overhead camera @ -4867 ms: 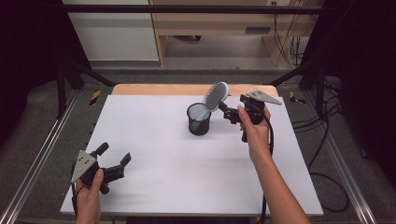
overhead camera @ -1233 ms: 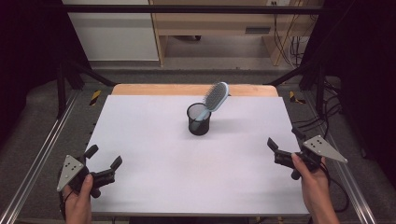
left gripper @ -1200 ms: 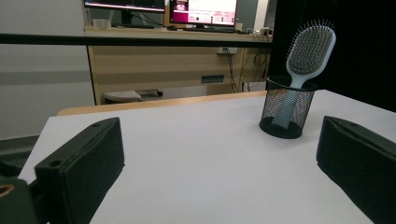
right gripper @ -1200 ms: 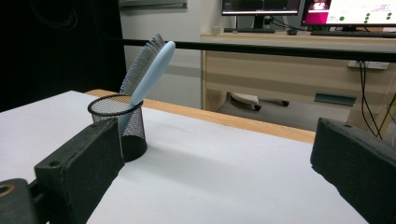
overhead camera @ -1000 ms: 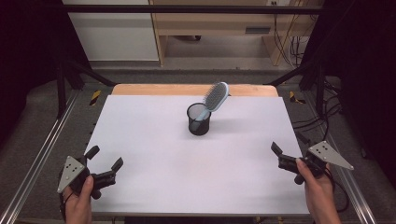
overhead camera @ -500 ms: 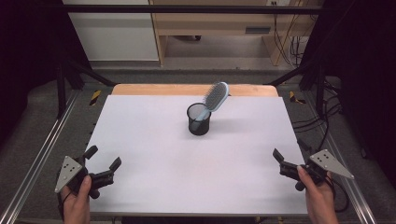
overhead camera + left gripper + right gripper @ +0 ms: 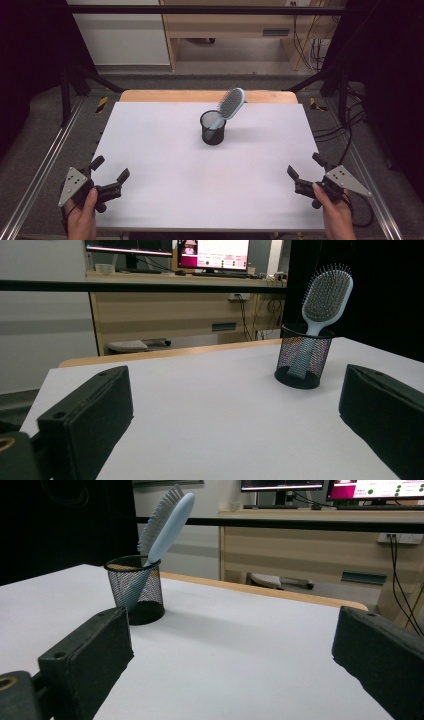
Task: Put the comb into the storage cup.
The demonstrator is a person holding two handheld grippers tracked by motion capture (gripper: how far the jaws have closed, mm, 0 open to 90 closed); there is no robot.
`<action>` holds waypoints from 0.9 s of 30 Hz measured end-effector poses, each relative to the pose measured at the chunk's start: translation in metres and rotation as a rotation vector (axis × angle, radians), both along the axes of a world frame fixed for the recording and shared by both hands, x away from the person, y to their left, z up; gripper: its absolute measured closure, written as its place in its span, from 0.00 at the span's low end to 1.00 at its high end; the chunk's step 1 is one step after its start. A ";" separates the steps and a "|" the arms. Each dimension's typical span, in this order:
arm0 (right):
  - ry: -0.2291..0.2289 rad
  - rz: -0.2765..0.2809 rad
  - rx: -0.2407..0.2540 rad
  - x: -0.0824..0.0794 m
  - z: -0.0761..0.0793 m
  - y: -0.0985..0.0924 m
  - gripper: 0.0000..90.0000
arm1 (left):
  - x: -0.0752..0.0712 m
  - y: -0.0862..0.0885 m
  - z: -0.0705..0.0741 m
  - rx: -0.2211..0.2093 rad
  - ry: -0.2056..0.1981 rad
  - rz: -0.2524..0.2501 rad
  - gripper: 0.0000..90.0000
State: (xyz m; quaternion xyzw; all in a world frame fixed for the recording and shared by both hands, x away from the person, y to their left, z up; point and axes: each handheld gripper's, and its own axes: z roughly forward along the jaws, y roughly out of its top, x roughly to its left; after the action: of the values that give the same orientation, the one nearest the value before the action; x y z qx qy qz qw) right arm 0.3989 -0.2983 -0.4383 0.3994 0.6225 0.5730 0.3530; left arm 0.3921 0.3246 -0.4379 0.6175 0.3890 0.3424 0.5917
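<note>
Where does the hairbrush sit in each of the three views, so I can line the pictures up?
High view: hairbrush top centre, handle down in the black mesh cup, head leaning up and right.
Left gripper view: hairbrush upper right, bristles facing the camera.
Right gripper view: hairbrush upper left, its pale blue back to the camera.
Shared landmark: the mesh cup on the white table.

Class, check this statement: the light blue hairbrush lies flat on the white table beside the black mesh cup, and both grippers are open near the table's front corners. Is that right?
One detail is wrong. The hairbrush does not lie flat beside the mesh cup; it stands in the cup, handle down, leaning on the rim, as the left gripper view shows. The rest holds: the left gripper and right gripper are open near the front corners of the table.
</note>
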 end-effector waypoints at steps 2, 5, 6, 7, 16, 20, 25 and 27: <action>0.000 0.007 -0.002 0.000 -0.001 0.002 0.03 | 0.000 0.000 0.000 0.000 0.000 -0.001 0.01; -0.001 0.020 -0.008 0.000 -0.004 0.005 0.03 | 0.000 0.000 0.000 0.001 0.001 -0.002 0.01; -0.001 0.020 -0.008 0.000 -0.004 0.005 0.03 | 0.000 0.000 0.000 0.002 0.000 -0.003 0.01; 0.000 0.024 -0.007 0.000 -0.005 0.006 0.03 | 0.000 0.000 0.000 0.002 0.000 -0.003 0.01; 0.001 0.050 -0.009 0.001 -0.011 0.015 0.03 | 0.001 -0.001 0.000 0.006 -0.002 -0.007 0.01; 0.002 0.061 -0.012 0.001 -0.012 0.017 0.03 | 0.001 -0.001 -0.001 0.007 -0.002 -0.009 0.01; 0.006 0.079 -0.022 0.001 -0.016 0.022 0.03 | 0.001 -0.001 0.000 0.007 -0.003 -0.010 0.01; 0.008 0.083 -0.021 0.001 -0.016 0.022 0.03 | 0.001 -0.001 0.000 0.008 -0.003 -0.010 0.01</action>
State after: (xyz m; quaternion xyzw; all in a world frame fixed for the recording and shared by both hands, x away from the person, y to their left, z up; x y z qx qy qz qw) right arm 0.4000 -0.2760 -0.4546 0.3721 0.6458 0.5790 0.3305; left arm 0.3931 0.3237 -0.4383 0.6212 0.3838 0.3419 0.5915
